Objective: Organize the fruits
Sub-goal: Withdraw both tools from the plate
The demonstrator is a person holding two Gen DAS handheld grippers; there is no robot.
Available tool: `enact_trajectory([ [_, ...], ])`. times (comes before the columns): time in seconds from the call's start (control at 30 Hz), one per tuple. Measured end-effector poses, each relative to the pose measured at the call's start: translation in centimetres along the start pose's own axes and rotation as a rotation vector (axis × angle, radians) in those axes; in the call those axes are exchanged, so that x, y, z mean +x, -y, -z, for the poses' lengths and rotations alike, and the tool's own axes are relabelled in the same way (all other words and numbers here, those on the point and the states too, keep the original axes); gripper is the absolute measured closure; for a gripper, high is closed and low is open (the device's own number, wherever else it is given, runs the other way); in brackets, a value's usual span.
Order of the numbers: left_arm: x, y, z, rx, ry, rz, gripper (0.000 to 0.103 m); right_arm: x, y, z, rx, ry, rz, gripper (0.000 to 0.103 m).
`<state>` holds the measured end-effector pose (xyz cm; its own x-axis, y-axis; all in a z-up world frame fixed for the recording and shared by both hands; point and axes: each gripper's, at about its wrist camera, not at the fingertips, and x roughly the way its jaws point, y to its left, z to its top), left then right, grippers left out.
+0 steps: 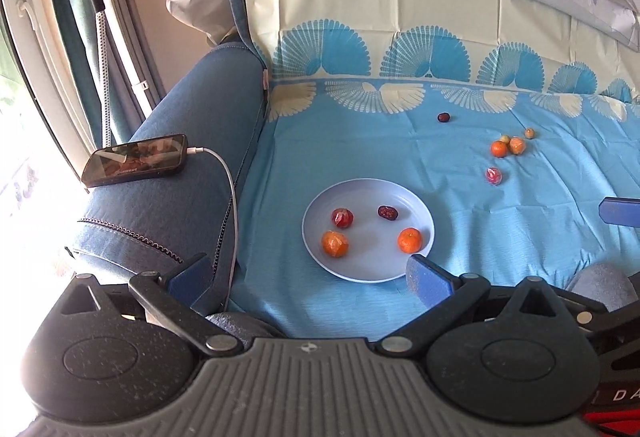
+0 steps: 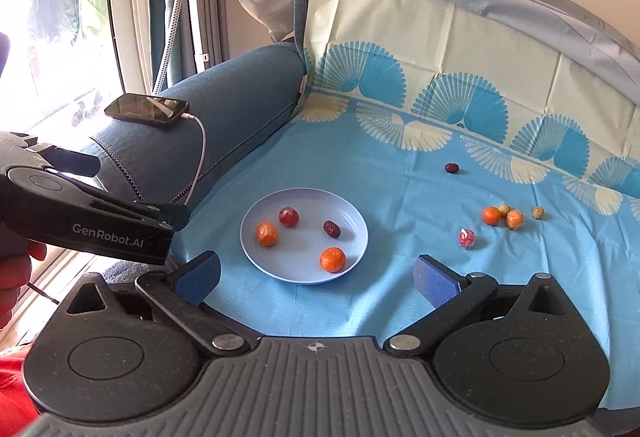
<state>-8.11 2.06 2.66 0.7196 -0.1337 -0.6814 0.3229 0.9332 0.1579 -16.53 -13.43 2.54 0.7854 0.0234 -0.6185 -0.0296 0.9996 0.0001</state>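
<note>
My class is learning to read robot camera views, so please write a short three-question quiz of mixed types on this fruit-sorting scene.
1. True or false: the plate already holds four fruits.
2. Multiple choice: where does the phone lie? A) on the plate B) on the sofa armrest C) on the blue cloth
3. Fill in: the lone dark fruit lies nearest the sofa's ____.

Key
1. True: two orange ones, a red one and a dark one.
2. B, with a white cable plugged in.
3. Backrest; it lies apart from the loose cluster. Both the left gripper and right gripper are open and empty.
</note>
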Motion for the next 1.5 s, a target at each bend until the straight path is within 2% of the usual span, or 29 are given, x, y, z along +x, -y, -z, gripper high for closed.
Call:
enact_trajectory([
  [0.33,0.0,0.6,-0.2,0.018,0.004,0.006,0.0,0.0,0.8,0.2,0.035,-0.007,0.01,0.001],
  [0.93,4.4,2.4,-2.6,0.053,-0.088,0.007,0.0,4.0,4.9,0.6,0.165,-0.073,0.001,0.001],
  [1.13,6.6,4.6,-4.4,0.068,-0.113,0.036,0.0,5.0,8.2,0.8,0.232,-0.066,0.062,0.001],
  [1.5,14.2,11.2,-8.1,0.087,-0.213,0.128,0.0,8.4,18.6,2.4,0.377,-0.048,0.259,0.001],
])
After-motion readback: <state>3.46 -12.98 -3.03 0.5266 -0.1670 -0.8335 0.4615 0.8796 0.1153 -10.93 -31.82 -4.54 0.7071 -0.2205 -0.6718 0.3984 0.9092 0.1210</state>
